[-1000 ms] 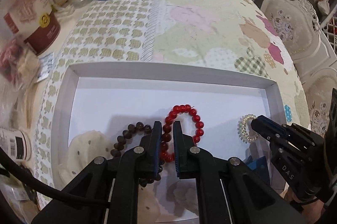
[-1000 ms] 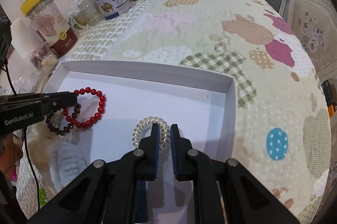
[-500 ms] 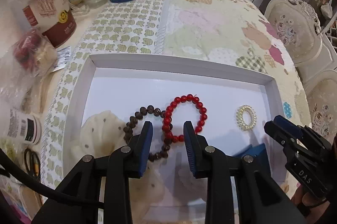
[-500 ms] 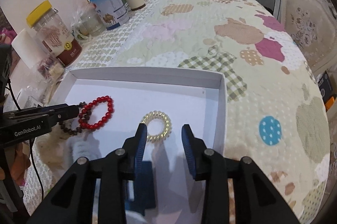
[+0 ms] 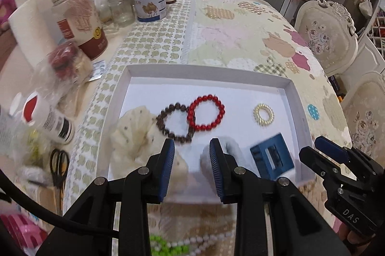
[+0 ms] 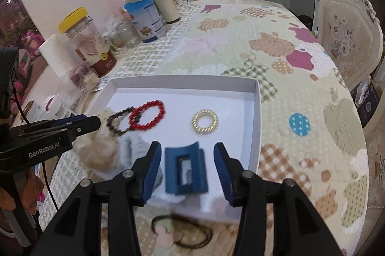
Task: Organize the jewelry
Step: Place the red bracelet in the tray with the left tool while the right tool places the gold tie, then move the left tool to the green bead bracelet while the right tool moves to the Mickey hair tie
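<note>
1. Left wrist view: looks steeply down along the left gripper (image 5: pixel 190 167) from the near edge of the white tray (image 5: pixel 207 72), close above it.
2. Right wrist view: same slant, along the right gripper (image 6: pixel 186 170) (set further right).
3. Shared: tray (image 6: pixel 257 116), red bracelet (image 5: pixel 205 113) (image 6: pixel 147 115), patterned tablecloth (image 5: pixel 240 39) (image 6: pixel 276 44).

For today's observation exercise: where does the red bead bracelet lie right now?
In the left wrist view the red bead bracelet lies flat mid-tray in the white tray, its left edge overlapping the brown bead bracelet, with the gold coil ring apart to its right.
</note>
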{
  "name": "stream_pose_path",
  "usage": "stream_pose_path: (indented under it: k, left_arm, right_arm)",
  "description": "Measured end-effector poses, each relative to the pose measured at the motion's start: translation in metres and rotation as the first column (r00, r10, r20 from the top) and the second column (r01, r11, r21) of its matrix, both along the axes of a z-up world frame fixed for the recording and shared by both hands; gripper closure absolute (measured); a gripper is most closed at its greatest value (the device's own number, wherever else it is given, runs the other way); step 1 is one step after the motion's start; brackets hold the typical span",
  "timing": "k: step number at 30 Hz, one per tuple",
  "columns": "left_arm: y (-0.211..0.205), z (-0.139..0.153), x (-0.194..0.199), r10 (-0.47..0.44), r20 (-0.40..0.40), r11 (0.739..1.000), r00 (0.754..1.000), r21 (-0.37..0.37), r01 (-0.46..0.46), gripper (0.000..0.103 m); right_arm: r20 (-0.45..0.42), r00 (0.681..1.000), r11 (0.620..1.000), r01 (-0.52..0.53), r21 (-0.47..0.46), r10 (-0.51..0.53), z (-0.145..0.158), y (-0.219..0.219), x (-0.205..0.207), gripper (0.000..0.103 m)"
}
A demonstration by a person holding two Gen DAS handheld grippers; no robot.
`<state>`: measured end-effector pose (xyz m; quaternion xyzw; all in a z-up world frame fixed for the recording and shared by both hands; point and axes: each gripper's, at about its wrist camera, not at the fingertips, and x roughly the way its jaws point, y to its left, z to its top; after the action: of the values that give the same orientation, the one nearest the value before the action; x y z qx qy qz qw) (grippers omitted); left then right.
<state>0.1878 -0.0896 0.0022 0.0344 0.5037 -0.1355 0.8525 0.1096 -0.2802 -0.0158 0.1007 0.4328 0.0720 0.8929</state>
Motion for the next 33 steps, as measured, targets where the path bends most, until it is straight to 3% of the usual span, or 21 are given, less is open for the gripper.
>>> stream_pose_path:
  k: [19,33]
  left_arm:
    - [0.029,0.005,-0.097,0.066,0.045,0.997,0.997,0.039,-0.068,0.074]
    - [0.046,0.003,-0.139,0.106,0.044,0.993,0.993,0.041,-0.108,0.074]
  right_arm:
    - [0.0,0.999,0.999,-0.051,-0.014,0.051,0.009,0.024,-0.089,0.05]
    - [0.003,0.994,0.993,-0.109,-0.04,0.109,0.012,0.037,-0.129,0.048]
